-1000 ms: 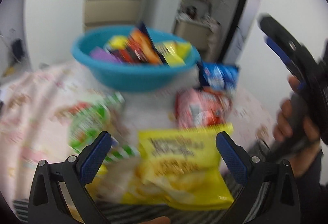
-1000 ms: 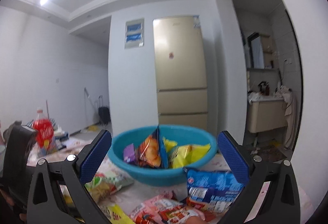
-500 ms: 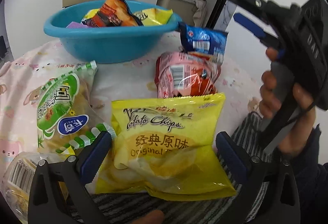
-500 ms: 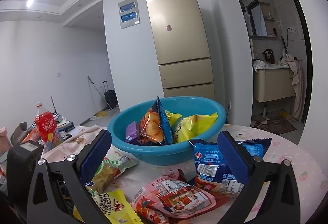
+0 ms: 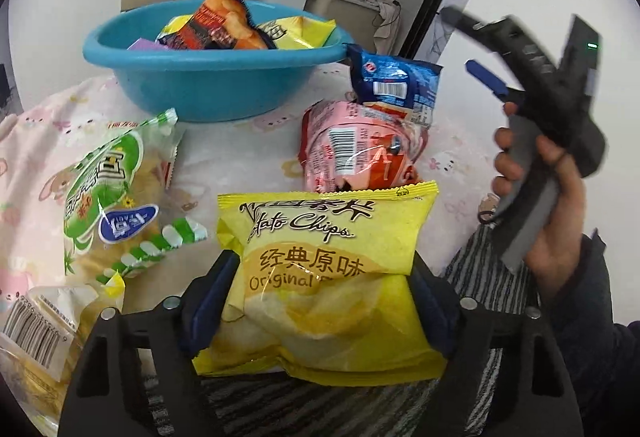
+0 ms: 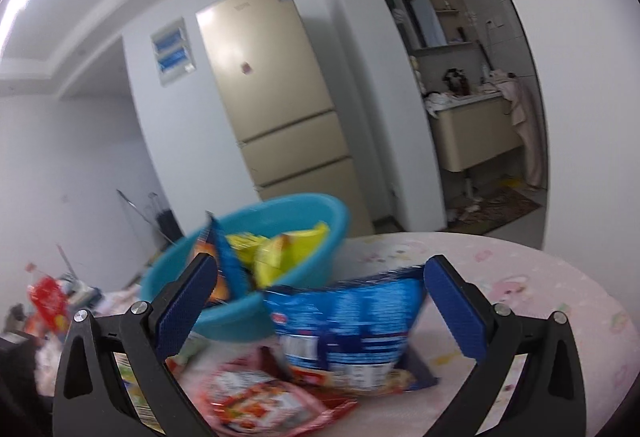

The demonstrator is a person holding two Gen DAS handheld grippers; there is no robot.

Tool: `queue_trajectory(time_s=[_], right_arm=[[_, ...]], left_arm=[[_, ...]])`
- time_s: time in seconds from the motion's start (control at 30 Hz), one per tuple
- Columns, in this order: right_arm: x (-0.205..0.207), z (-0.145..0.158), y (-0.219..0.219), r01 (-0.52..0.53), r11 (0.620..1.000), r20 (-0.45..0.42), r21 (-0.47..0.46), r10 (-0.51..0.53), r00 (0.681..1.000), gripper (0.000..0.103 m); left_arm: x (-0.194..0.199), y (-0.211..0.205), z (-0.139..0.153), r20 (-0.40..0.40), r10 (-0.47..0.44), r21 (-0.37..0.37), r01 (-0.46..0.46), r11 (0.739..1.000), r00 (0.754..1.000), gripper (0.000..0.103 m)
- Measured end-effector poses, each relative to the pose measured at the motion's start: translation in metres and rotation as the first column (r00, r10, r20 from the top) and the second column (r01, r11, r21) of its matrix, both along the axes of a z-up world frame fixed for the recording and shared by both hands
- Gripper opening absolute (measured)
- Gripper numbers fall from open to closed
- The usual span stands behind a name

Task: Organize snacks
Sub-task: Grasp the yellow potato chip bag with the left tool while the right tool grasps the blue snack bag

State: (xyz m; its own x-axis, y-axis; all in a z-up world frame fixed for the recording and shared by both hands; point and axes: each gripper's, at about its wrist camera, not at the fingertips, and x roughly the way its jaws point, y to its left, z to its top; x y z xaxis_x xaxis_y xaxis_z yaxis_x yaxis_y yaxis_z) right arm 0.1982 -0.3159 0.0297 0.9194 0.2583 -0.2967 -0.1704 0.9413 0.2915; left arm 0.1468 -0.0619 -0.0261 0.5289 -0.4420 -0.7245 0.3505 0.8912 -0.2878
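My left gripper point(image 5: 320, 301) is open, its fingers on either side of a yellow potato chips bag point(image 5: 328, 269) at the table's near edge. Beyond lie a pink snack bag point(image 5: 356, 149), a blue snack bag point(image 5: 394, 85) and a green-and-white bag point(image 5: 108, 193). A blue basin point(image 5: 208, 77) with several snack bags stands at the back. My right gripper point(image 6: 320, 297) is open, held above the table facing the blue snack bag point(image 6: 352, 325) and the basin point(image 6: 316, 233); it also shows in the left wrist view point(image 5: 532, 77).
A clear packet with a barcode point(image 5: 36, 329) lies at the near left. The round table has a pink patterned cloth point(image 6: 540, 277). A fridge point(image 6: 272, 109) stands behind. A red bottle point(image 6: 48, 301) is at far left.
My left gripper has moved forward and down so the yellow chips bag now sits between its fingers. My right gripper has swung right and tilted, closer to the blue bag.
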Motion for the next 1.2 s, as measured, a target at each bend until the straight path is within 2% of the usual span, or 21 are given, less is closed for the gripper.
queue_trajectory(time_s=[0.07,0.17,0.23,0.33,0.63,0.8,0.83,0.97,1.2], right_arm=[[0.008,-0.005,-0.002,-0.01,0.999,-0.029,-0.038,0.009,1.0,0.103],[0.028,-0.023,0.004,-0.083,0.992,-0.157,-0.096,0.067,0.985,0.103],[0.04,-0.038,0.012,-0.102,0.986,-0.24,-0.131,0.068,0.968,0.103],[0.047,-0.049,0.019,-0.126,0.979,-0.298,-0.161,0.074,0.952,0.103],[0.053,-0.052,0.032,-0.106,0.97,-0.268,-0.219,0.044,0.962,0.103],[0.063,-0.065,0.037,-0.144,0.964,-0.368,-0.225,0.052,0.928,0.102],[0.063,-0.065,0.036,-0.146,0.965,-0.367,-0.219,0.057,0.928,0.1],[0.056,-0.06,0.03,-0.135,0.969,-0.34,-0.209,0.057,0.939,0.089],[0.043,-0.046,0.021,-0.076,0.977,-0.256,-0.197,0.023,0.966,0.084]], left_arm=[[0.0,0.001,0.0,-0.001,0.003,-0.002,-0.003,1.0,1.0,0.082],[0.001,0.001,0.0,-0.004,0.007,-0.006,-0.007,1.0,1.0,0.082],[0.001,0.001,0.0,-0.004,0.009,0.0,-0.009,1.0,1.0,0.082],[0.001,0.0,0.0,-0.005,0.013,0.003,-0.013,1.0,1.0,0.082],[0.002,0.003,0.001,-0.013,0.021,-0.014,-0.022,1.0,1.0,0.082],[0.002,0.003,0.001,-0.016,0.024,-0.021,-0.025,0.999,1.0,0.082],[0.002,0.003,0.001,-0.016,0.025,-0.021,-0.025,0.999,1.0,0.082],[0.002,0.003,0.001,-0.016,0.024,-0.02,-0.024,1.0,1.0,0.082],[0.002,0.005,0.001,-0.02,0.033,-0.039,-0.034,0.999,0.999,0.082]])
